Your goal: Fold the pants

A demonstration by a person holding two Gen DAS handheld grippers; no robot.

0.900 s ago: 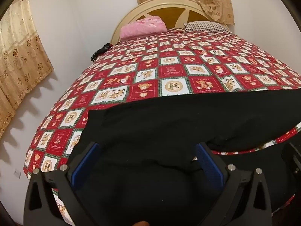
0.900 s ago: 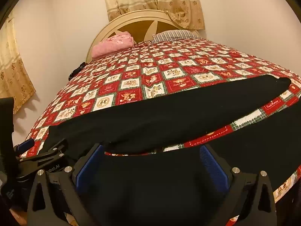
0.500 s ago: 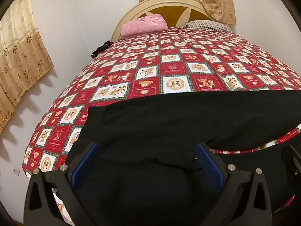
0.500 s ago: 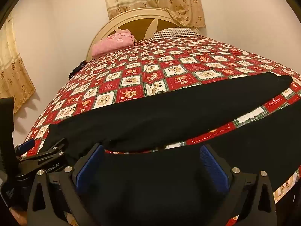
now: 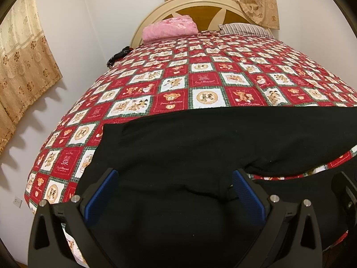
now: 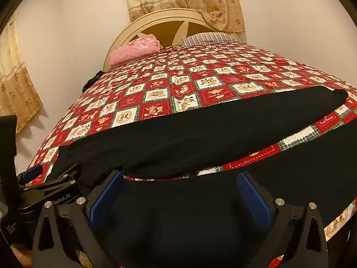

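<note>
Black pants (image 5: 200, 138) lie flat across the near edge of the bed, waist end to the left. In the right wrist view the two legs (image 6: 200, 134) run to the right, with a strip of quilt showing between them. My left gripper (image 5: 175, 192) hovers open over the waist part, its blue pads (image 5: 102, 194) wide apart and not pressing on the cloth. My right gripper (image 6: 180, 196) stands open over the nearer leg (image 6: 178, 218). The left gripper (image 6: 49, 187) also shows at the left edge of the right wrist view.
A red, white and green patchwork quilt (image 5: 200, 80) covers the bed. A folded pink blanket (image 5: 169, 29) and a striped pillow (image 5: 243, 29) lie by the cream headboard (image 5: 200, 2). Walls and beige curtains (image 5: 22, 67) close in on the left and behind.
</note>
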